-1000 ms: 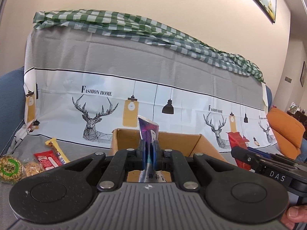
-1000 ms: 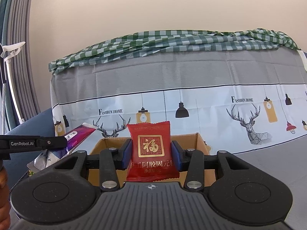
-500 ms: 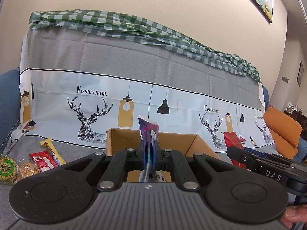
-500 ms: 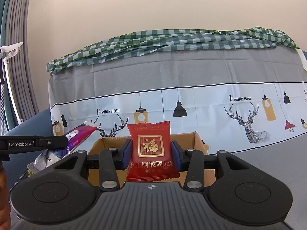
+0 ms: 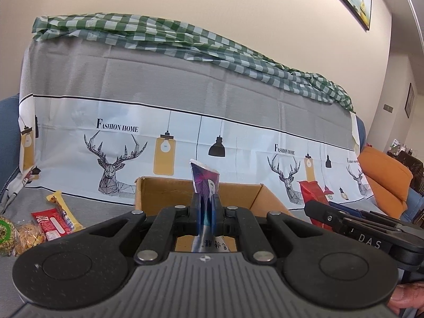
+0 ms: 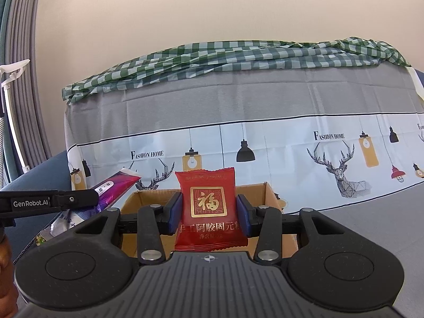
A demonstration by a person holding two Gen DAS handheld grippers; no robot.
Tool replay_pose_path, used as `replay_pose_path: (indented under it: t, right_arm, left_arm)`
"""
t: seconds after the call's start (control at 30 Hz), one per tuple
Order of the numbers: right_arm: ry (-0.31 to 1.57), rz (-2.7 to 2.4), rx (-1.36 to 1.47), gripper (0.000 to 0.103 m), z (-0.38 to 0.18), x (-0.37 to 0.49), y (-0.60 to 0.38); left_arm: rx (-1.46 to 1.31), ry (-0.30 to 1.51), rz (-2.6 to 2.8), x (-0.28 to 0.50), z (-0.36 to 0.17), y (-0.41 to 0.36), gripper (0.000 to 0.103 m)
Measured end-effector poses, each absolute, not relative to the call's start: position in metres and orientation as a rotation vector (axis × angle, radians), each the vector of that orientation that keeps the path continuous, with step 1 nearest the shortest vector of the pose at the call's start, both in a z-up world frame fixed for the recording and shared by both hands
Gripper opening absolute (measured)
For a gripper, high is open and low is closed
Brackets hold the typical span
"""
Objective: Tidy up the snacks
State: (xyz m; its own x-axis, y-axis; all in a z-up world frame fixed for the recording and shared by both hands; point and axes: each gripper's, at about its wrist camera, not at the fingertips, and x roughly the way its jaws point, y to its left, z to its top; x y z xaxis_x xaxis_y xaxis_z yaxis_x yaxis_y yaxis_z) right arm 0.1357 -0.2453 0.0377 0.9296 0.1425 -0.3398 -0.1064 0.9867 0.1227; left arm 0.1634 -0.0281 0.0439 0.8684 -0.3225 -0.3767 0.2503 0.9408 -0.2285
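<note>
Left gripper [image 5: 204,206] clamped edge-on on purple packet [image 5: 204,180], right gripper [image 6: 209,210] clamped on red packet [image 6: 208,206], both held before the box [image 6: 267,193] at 12 o'clock; risk: early release drops either outside the rim.

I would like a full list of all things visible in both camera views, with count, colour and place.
cardboard box: 1, brown, open, ahead of both grippers
purple packet: 1, purple and silver, in left jaws
red packet: 1, red with gold emblem, in right jaws
loose snacks: several, yellow, red, beige, green, left of box
printed cloth: 1, grey and white, over sofa
checked cloth: 1, green, on top
orange cushion: 1, far right
left gripper: black, shut
right gripper: black, shut
</note>
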Motion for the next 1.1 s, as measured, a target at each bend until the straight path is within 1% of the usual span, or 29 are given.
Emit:
replay_pose_path:
  t: [0.5, 0.53, 0.6, 0.63, 0.67, 0.7, 0.8, 1.1]
  right_arm:
    - [0.359, 0.102, 0.109, 0.045, 0.038, 0.135, -0.245]
    - [0.362, 0.101, 0.108, 0.046, 0.038, 0.135, -0.245]
    - [0.374, 0.104, 0.108, 0.050, 0.037, 0.136, -0.245]
    - [0.383, 0.099, 0.107, 0.061, 0.036, 0.137, -0.244]
    - [0.392, 0.092, 0.105, 0.066, 0.035, 0.138, -0.244]
    - [0.396, 0.082, 0.101, 0.071, 0.035, 0.140, -0.243]
    - [0.401, 0.071, 0.103, 0.074, 0.034, 0.141, -0.243]
    - [0.407, 0.075, 0.105, 0.074, 0.032, 0.145, -0.222]
  left_arm:
    - [-0.165, 0.401, -0.365, 0.160, 0.046, -0.043, 0.007]
    - [-0.173, 0.409, -0.386, 0.161, 0.045, -0.043, 0.008]
    - [-0.189, 0.427, -0.397, 0.162, 0.043, -0.043, 0.016]
    - [-0.191, 0.430, -0.391, 0.162, 0.043, -0.043, 0.029]
    - [-0.197, 0.430, -0.384, 0.163, 0.043, -0.041, 0.037]
    - [-0.207, 0.430, -0.376, 0.163, 0.043, -0.039, 0.038]
    - [-0.218, 0.441, -0.355, 0.166, 0.044, -0.032, 0.038]
    - [-0.243, 0.479, -0.273, 0.165, 0.045, 0.010, 0.038]
